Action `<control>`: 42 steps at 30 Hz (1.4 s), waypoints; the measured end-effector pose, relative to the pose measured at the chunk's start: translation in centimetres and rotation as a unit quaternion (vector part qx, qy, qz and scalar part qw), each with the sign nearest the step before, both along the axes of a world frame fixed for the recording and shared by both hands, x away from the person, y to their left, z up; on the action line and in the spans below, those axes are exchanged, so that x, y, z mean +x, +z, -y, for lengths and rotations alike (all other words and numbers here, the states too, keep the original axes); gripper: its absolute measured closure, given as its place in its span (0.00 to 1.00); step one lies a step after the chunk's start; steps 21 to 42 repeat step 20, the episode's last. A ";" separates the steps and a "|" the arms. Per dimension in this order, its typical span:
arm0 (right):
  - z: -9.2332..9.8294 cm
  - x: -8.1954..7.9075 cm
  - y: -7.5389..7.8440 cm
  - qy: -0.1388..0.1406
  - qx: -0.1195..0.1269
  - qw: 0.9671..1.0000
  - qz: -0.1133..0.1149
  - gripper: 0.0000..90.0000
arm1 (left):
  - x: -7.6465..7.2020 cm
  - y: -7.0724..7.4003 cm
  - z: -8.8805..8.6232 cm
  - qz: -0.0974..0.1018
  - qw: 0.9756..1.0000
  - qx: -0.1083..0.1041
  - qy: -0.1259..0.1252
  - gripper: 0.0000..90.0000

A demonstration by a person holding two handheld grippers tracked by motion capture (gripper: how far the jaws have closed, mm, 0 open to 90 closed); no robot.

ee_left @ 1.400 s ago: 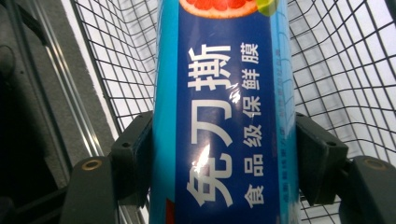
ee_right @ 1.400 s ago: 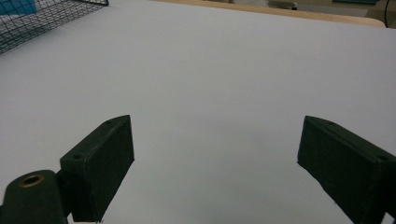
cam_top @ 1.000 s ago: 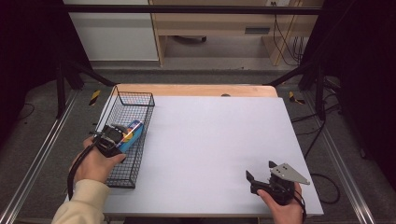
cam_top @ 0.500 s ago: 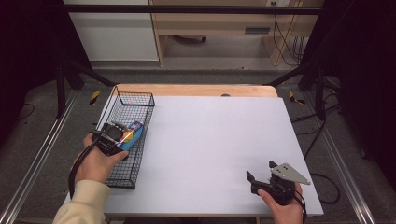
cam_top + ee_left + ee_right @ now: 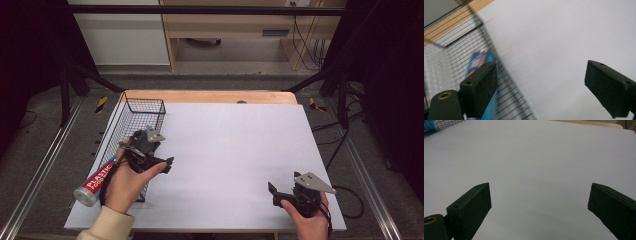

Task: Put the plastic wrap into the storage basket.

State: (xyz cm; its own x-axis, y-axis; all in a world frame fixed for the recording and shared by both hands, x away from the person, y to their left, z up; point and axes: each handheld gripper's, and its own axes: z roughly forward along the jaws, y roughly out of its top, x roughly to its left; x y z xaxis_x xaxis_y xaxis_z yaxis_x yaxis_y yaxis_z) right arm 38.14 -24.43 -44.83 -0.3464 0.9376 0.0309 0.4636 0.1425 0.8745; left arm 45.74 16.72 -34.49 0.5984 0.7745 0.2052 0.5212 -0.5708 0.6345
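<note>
White tabletop (image 5: 235,150) carries a wire basket (image 5: 145,107) at its left edge; the plastic food-wrap roll (image 5: 97,180) lies inside, deposited. Left gripper (image 5: 167,162), jaws just opened wide and empty, sits beside the basket. Right gripper (image 5: 272,192) idles well apart, jaws wide, empty.

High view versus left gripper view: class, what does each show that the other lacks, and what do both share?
High view: the person's left hand, the right gripper, the wrap box with its red label. Left gripper view: the left gripper close up, its jaws having just been opening, nothing between them, and the box's blue side. Both: wire basket, white table.
</note>
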 end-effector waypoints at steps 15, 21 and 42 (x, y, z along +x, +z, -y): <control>0.7 0.1 -0.3 -0.009 -0.001 1.000 -0.008 0.05 | -2.0 -8.3 3.1 0.053 0.987 -0.103 -0.113 0.07; 0.6 0.3 -0.4 -0.024 -0.012 1.000 -0.004 0.06 | -3.1 -9.0 2.2 0.051 0.986 -0.101 -0.123 0.07; 0.6 0.3 -0.4 -0.024 -0.012 1.000 -0.004 0.06 | -3.1 -9.0 2.2 0.051 0.986 -0.101 -0.123 0.07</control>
